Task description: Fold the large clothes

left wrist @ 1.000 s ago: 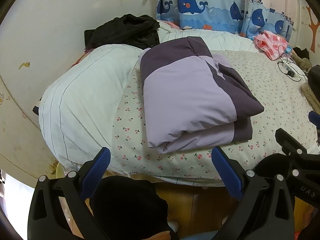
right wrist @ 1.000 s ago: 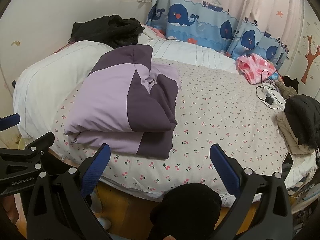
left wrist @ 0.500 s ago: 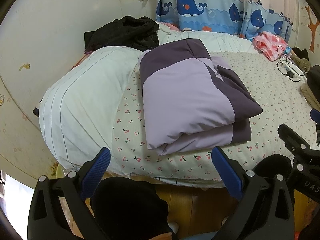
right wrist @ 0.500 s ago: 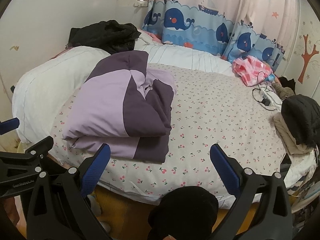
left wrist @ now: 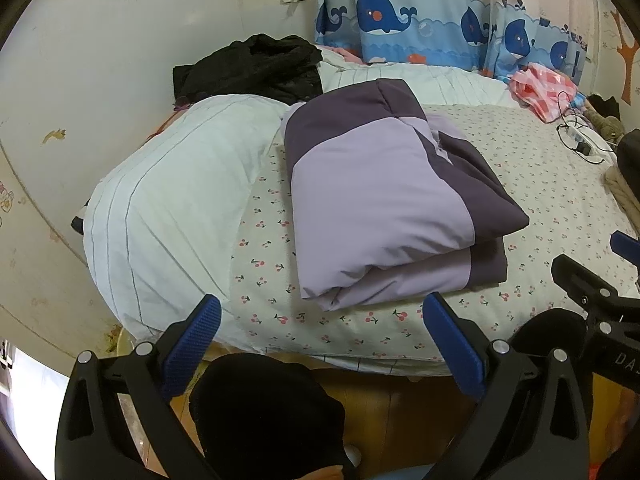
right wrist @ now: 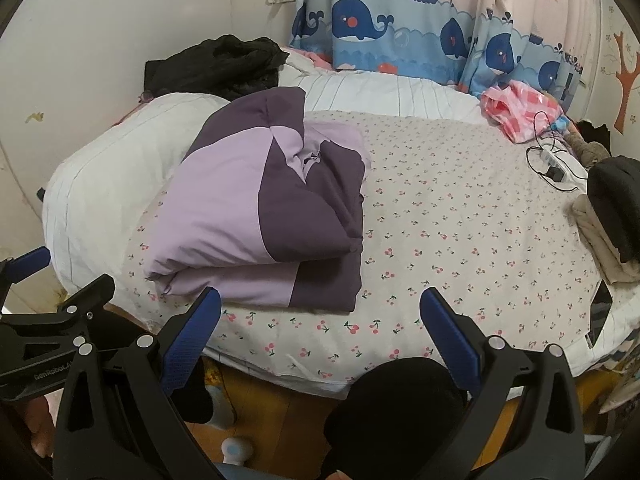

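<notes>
A folded purple jacket (left wrist: 384,196) lies on the cherry-print bedsheet (left wrist: 560,208), beside a white pillow (left wrist: 168,208). The left gripper (left wrist: 320,340) hangs over the bed's near edge, blue-padded fingers (left wrist: 196,336) spread wide, holding nothing.

L tongs (left wrist: 320,320) – spread wide, nothing held | R tongs (right wrist: 320,316) – spread wide, nothing held | both level, side by side
</notes>
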